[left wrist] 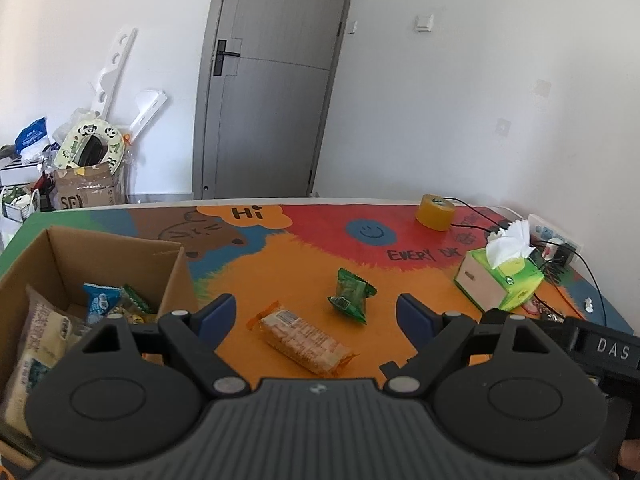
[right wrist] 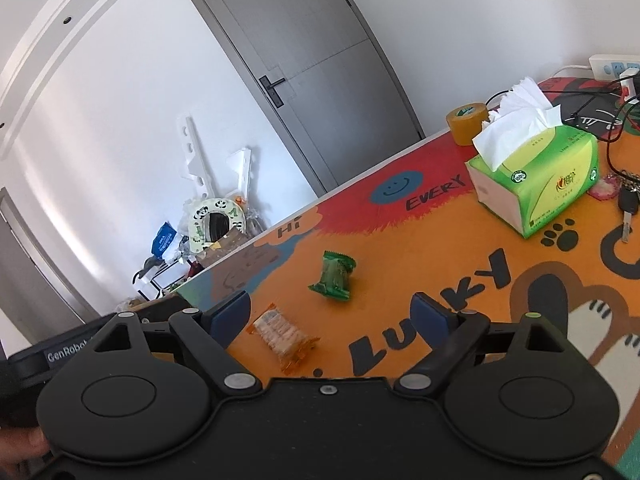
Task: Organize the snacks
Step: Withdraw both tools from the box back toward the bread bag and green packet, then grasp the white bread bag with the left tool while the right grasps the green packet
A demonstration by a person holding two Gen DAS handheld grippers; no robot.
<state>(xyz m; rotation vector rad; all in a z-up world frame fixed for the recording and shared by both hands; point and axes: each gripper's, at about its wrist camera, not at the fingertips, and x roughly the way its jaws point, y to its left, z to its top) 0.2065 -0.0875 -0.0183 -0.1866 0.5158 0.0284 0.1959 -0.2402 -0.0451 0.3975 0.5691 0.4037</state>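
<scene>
An orange cracker packet (left wrist: 302, 338) and a green snack packet (left wrist: 351, 295) lie loose on the colourful table mat (left wrist: 280, 264). A brown cardboard box (left wrist: 114, 246) at the left holds several snack packets (left wrist: 100, 304). My left gripper (left wrist: 316, 314) is open and empty, hovering just before the cracker packet. My right gripper (right wrist: 332, 312) is open and empty above the mat (right wrist: 400, 264); the cracker packet (right wrist: 282, 338) lies between its fingers' line of sight and the green packet (right wrist: 334, 276) is farther ahead.
A green tissue box (left wrist: 502, 278) (right wrist: 536, 178) and a yellow tape roll (left wrist: 435, 212) (right wrist: 468, 120) stand at the right. Cables, keys (right wrist: 626, 200) and a power strip (left wrist: 554, 236) lie at the far right edge. A door and clutter are beyond the table.
</scene>
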